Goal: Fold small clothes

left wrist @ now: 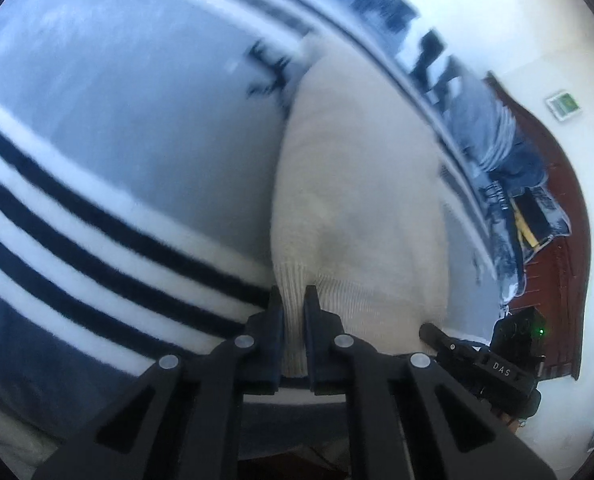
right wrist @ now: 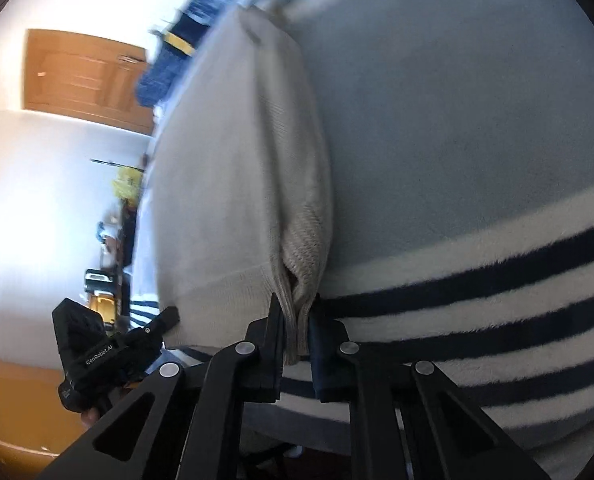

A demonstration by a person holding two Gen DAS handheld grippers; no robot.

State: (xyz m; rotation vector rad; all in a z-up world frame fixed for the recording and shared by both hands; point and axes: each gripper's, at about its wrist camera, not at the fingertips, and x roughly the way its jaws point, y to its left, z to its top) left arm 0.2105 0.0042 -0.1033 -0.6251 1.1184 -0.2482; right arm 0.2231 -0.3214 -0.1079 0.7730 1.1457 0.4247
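This is a bedroom in a home. Under and ahead of the left claw spreads a bed's fleecy blanket point(left wrist: 97, 128), pale blue with white and navy stripes. Beyond it, up and to the right of that claw, lie rumpled blue bedclothes point(left wrist: 509, 152) against a dark reddish wooden headboard point(left wrist: 557, 240) and a white wall point(left wrist: 537, 32). Far to the left of the right claw stands a panelled wooden door point(right wrist: 81, 80), with cluttered household things point(right wrist: 117, 220) below it, too small to make out.

The right tongs point(right wrist: 295, 320) pinch the cream sweater's point(right wrist: 225, 184) ribbed hem on the striped blanket point(right wrist: 477, 300).
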